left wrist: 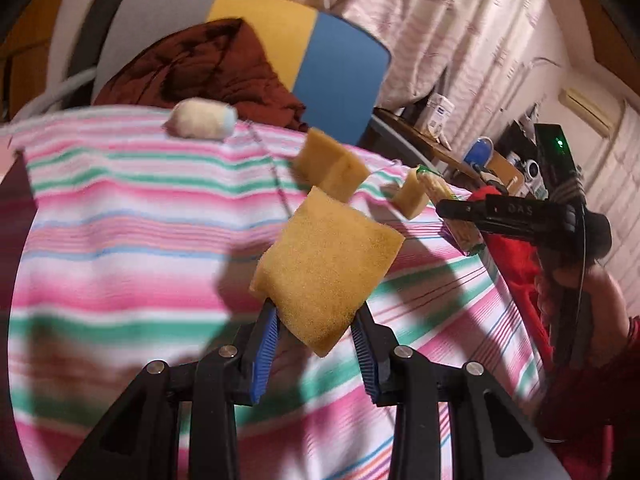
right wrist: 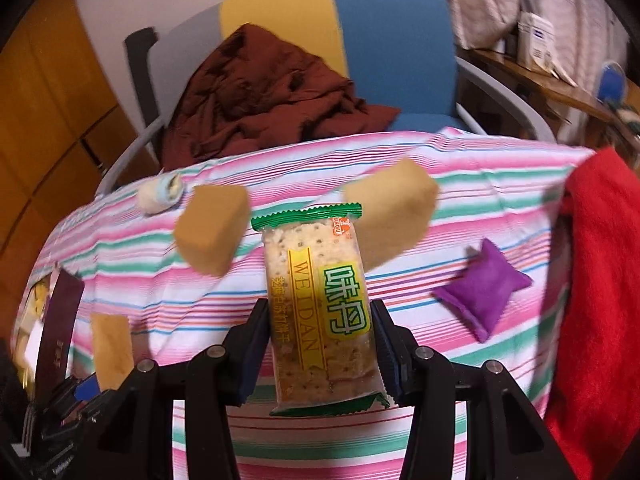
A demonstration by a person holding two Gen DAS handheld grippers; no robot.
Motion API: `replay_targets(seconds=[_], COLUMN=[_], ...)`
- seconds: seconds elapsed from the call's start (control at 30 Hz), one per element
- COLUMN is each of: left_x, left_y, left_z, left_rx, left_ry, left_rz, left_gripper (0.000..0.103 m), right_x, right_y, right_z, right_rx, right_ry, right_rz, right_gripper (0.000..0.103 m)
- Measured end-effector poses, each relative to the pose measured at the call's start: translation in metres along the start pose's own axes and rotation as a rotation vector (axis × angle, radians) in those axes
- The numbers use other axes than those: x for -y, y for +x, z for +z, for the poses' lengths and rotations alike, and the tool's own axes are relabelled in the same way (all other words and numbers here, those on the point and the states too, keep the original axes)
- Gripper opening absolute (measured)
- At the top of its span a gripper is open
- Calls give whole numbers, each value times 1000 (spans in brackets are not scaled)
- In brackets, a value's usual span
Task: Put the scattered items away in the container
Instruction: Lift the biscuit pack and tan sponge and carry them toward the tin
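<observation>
Yellow sponge [left wrist: 326,270] clamped in left gripper [left wrist: 316,344]; cracker packet [right wrist: 324,312] clamped in right gripper [right wrist: 320,352], over striped cloth [left wrist: 120,208]

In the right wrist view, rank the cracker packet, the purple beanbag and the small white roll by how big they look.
1. cracker packet, though it sits nearest the camera, between the right gripper's pads, which inflates it.
2. purple beanbag on the striped cloth.
3. white roll, farthest off, so its real size is unsure.
</observation>
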State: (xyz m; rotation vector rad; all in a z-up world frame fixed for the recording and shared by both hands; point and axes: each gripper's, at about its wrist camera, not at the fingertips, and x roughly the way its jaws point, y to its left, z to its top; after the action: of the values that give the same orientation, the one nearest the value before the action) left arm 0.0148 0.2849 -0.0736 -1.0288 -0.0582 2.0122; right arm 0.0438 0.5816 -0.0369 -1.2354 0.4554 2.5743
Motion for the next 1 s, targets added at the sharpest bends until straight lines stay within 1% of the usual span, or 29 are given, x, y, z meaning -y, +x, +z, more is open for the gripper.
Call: replay_targets(seconds=[0.03, 0.1, 0.17, 0.23, 0.3, 0.4, 0.47, 0.57, 0.67, 0.77, 0.93, 1.0], left_x=[-1, 3, 12, 20, 22, 19, 18, 11, -5, -28, -65, -85], left_y=[-2, -8, -18, -30, -45, -68, -84, -111, -133, -158, -195, -208], left_z=[-3, -10, -19, -28, -33, -38, -40, -45, -51, -54, -52, -50], left_rx=[-12, -19, -12, -9, 2, 28, 52, 92, 108, 144, 216, 243], left_ry=[0, 31, 93, 147, 155, 131, 134, 143, 108, 47, -45, -92], left_rz=[2, -2, -1, -22, -57, -88, -91, -80, -70, -45, 24, 65], left_gripper=[36, 36, 36, 36, 36, 36, 36, 36, 36, 36, 36, 36], right_x=[-5, -17, -27, -34, -40, -56, -71, -106, -139, -169, -216, -242], right_y=[1, 5, 4, 2, -3, -7, -11, -16, -20, -20, -22, -24], right_z=[-1, -4, -8, -10, -12, -18, -22, -30, -39, -47, -56, -59], right_rx=[-9, -33, -44, -52, -62, -86, -96, -106, -114, -127, -150, -157], right_ry=[-15, -55, -84, -89, -67, -31, -34, -72, -96, -119, -139, -151], right_rz=[-3, -1, -3, 17, 51, 115, 160, 212, 272, 313, 393, 437], right_gripper=[49, 49, 49, 49, 49, 49, 49, 49, 49, 49, 49, 49])
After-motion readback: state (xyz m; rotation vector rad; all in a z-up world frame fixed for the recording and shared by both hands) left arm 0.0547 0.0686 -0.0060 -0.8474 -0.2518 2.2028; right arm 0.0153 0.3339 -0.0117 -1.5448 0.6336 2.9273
